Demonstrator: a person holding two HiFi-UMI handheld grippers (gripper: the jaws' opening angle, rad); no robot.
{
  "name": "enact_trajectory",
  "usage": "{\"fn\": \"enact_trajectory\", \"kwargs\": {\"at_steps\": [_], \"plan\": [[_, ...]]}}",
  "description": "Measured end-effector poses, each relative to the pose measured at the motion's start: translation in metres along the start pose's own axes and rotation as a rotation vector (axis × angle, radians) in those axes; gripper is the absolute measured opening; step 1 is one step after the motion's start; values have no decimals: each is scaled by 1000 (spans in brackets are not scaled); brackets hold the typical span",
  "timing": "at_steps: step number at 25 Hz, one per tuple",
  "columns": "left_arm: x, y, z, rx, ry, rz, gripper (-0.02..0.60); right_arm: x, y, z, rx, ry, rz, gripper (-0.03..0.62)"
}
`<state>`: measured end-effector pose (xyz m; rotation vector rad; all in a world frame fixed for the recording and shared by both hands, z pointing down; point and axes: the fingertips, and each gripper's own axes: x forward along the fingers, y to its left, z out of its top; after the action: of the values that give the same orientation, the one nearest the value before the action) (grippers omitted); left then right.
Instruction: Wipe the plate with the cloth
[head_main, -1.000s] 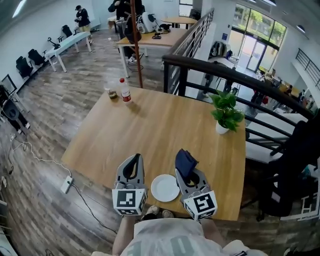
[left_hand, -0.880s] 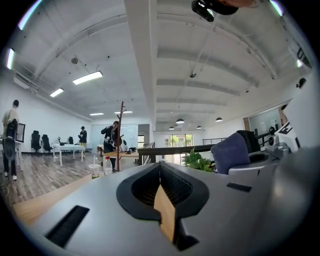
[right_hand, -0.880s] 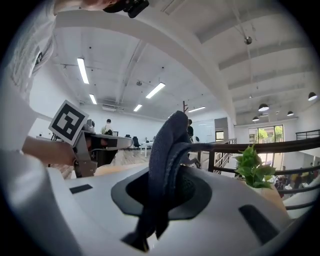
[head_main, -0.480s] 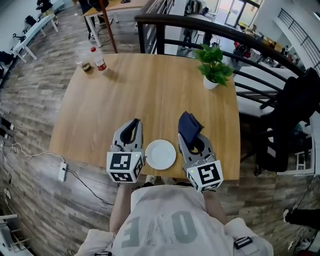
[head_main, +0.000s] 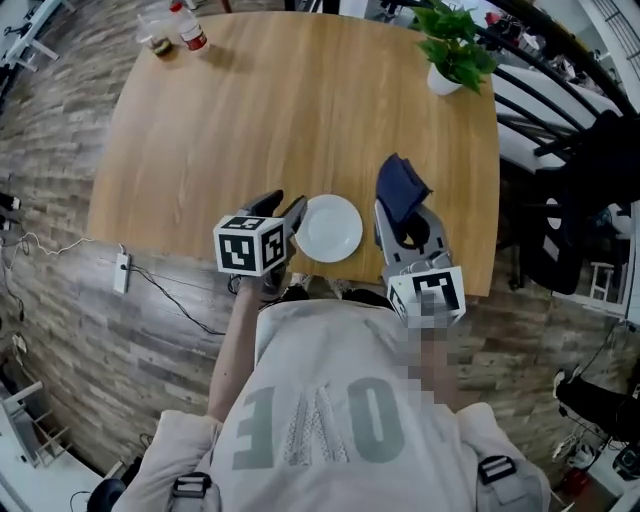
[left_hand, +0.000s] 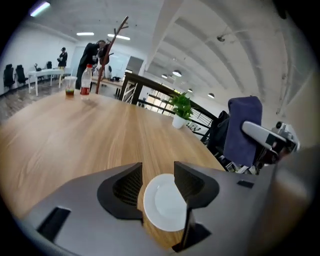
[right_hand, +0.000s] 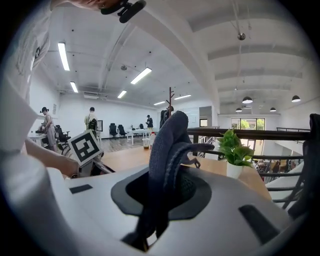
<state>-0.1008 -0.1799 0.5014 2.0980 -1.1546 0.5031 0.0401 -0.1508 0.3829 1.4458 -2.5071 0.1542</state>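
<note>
A white plate (head_main: 330, 228) lies near the front edge of the wooden table (head_main: 250, 110). My left gripper (head_main: 283, 208) is at the plate's left rim, tilted down. Its jaws have just been opening and stand apart. In the left gripper view the plate (left_hand: 161, 202) shows on the table between and below the left gripper (left_hand: 157, 181), with no pad pressing on it. My right gripper (head_main: 405, 212) is just right of the plate, shut on a dark blue cloth (head_main: 400, 183) that sticks up from its jaws. The cloth (right_hand: 167, 135) fills the gap of the right gripper (right_hand: 167, 175).
A potted plant (head_main: 455, 45) stands at the table's far right. A bottle (head_main: 190, 30) and a cup (head_main: 155, 42) are at the far left corner. A black railing and chair (head_main: 590, 180) lie right of the table. The floor drops off just below the plate.
My left gripper has come down and tilted toward the plate, and its jaws have gone from shut to open. The right gripper has shifted slightly and keeps the cloth.
</note>
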Motion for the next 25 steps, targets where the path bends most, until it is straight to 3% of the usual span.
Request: {"fn": "enact_trajectory", "kwargs": {"at_steps": [3, 8, 14, 20, 25], "plan": [[9, 8, -36, -75, 97, -14, 184, 1, 5, -12, 8, 34, 6, 60], [15, 13, -73, -132, 218, -38, 184, 4, 9, -23, 23, 62, 8, 61], [22, 14, -96, -213, 276, -67, 184, 5, 12, -34, 26, 94, 7, 60], [26, 13, -115, -420, 303, -142, 184, 3, 9, -38, 54, 104, -5, 60], [30, 14, -115, -463, 316, -173, 160, 0, 1, -41, 56, 116, -21, 61]]}}
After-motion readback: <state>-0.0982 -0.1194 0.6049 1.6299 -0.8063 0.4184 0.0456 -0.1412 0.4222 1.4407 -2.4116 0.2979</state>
